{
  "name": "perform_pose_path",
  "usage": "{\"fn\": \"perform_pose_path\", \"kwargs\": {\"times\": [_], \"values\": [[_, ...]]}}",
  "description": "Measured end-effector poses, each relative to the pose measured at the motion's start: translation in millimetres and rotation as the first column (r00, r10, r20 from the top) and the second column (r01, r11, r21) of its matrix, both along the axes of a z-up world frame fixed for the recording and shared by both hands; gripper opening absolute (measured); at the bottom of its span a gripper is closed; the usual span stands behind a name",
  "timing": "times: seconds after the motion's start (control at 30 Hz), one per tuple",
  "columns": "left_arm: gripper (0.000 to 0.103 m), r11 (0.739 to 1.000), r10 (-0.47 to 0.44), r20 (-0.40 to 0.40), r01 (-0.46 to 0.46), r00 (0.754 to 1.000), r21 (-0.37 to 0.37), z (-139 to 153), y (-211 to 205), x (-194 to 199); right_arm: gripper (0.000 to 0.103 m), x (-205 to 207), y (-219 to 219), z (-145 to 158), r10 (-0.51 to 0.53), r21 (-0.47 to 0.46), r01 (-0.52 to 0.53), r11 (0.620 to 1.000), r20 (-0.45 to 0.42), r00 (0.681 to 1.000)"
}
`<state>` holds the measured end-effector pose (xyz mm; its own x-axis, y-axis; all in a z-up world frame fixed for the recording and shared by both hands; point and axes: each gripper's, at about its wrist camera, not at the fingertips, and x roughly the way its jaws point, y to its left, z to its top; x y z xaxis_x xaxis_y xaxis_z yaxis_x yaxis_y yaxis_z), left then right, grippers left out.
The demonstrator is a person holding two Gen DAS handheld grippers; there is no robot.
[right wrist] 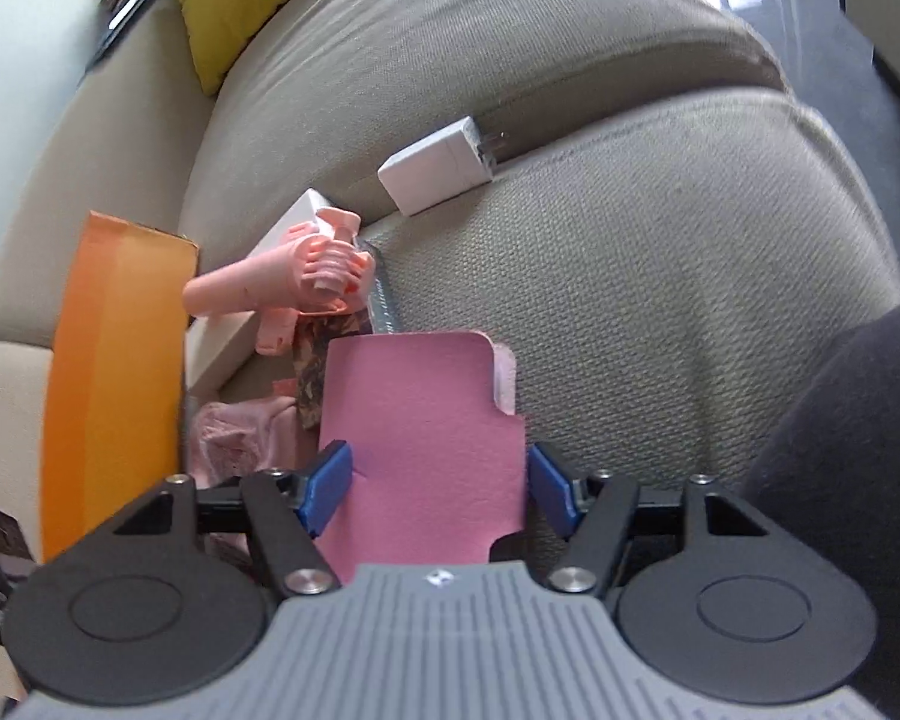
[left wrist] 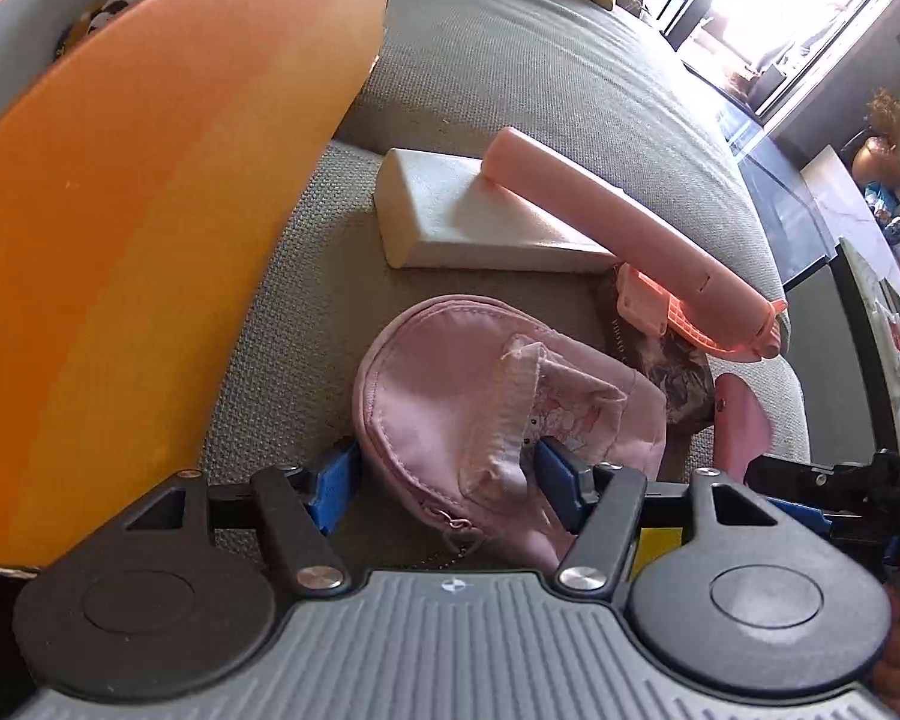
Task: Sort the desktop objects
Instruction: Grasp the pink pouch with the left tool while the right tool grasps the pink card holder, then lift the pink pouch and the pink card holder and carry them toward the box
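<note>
A pale pink zip pouch (left wrist: 450, 396) lies on the grey sofa seat (left wrist: 570, 90) between the blue pads (left wrist: 333, 480) of my left gripper (left wrist: 444, 477). The jaws stand wide around it and I see no squeeze. In the right wrist view a pink leather wallet (right wrist: 426, 432) lies flat on the seat between the fingers of my right gripper (right wrist: 438, 489). That gripper is open, with a gap at the right pad (right wrist: 549, 492). The wallet (left wrist: 741, 420) also shows at the right of the left wrist view, just beyond the pouch.
A pink hand-held fan (left wrist: 630, 240) leans on a white box (left wrist: 450, 222), with a floral-covered book (left wrist: 672, 372) under its head. An orange cardboard box (left wrist: 150, 240) stands on the left. A white charger plug (right wrist: 438, 171) lies in the sofa crease. A dark cloth (right wrist: 840, 450) fills the right.
</note>
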<state>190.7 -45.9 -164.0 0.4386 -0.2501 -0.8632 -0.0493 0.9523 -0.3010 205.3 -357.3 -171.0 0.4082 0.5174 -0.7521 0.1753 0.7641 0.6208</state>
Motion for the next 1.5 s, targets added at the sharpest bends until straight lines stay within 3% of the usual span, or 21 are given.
{"fn": "perform_pose_path", "kwargs": {"times": [0.07,0.17,0.23,0.33,0.47,0.57,0.73,0.87,1.0,1.13,1.23,1.33,1.43,1.5], "values": [[0.074,1.000,-0.004,0.012,0.004,1.000,0.009,1,-2,-2,0.071,1,4,-6,-0.006,0.041,0.006,0.999,-0.005,1.000],[0.067,1.000,-0.003,0.019,0.003,1.000,-0.001,4,0,-4,0.061,1,12,-1,0.002,0.046,-0.003,0.999,0.012,1.000],[0.061,1.000,0.001,0.027,-0.001,1.000,-0.003,7,2,-5,0.060,1,12,0,-0.005,0.051,0.005,0.999,-0.011,1.000],[0.056,1.000,-0.006,0.058,0.006,0.998,0.007,14,1,-9,0.054,-2,16,12,0.021,-0.016,-0.021,1.000,0.016,1.000],[0.054,0.998,-0.045,0.126,0.038,0.991,0.056,33,-7,-19,0.034,-8,22,35,0.069,-0.135,-0.060,0.989,0.061,0.996],[0.054,0.992,-0.095,0.158,0.079,0.983,0.103,51,-11,-24,0.024,-11,27,46,0.098,-0.152,-0.085,0.985,0.079,0.992],[0.055,0.942,-0.232,0.113,0.194,0.966,0.275,73,-18,-32,0.023,-18,52,73,0.190,-0.243,-0.145,0.959,0.171,0.967],[0.055,0.870,-0.307,0.074,0.249,0.949,0.425,72,-25,-43,0.023,-20,77,87,0.276,-0.255,-0.217,0.942,0.226,0.934],[0.057,0.842,-0.343,0.041,0.288,0.938,0.457,65,-31,-45,0.023,-18,102,82,0.339,-0.226,-0.291,0.930,0.215,0.916],[0.060,0.854,-0.346,0.038,0.298,0.938,0.426,58,-33,-44,0.023,-16,114,68,0.353,-0.225,-0.310,0.924,0.185,0.917],[0.064,0.886,-0.314,0.071,0.265,0.947,0.379,58,-27,-42,0.023,-12,115,63,0.339,-0.225,-0.294,0.929,0.197,0.920],[0.065,0.921,-0.294,0.127,0.245,0.947,0.303,64,-21,-44,0.023,-10,114,60,0.333,-0.232,-0.287,0.929,0.192,0.923],[0.065,0.956,-0.270,0.215,0.235,0.938,0.176,75,-13,-47,0.023,-5,111,55,0.322,-0.245,-0.273,0.930,0.189,0.928],[0.066,0.966,-0.250,0.218,0.228,0.944,0.118,73,-12,-43,0.023,-3,106,52,0.305,-0.238,-0.260,0.936,0.179,0.935]]}}
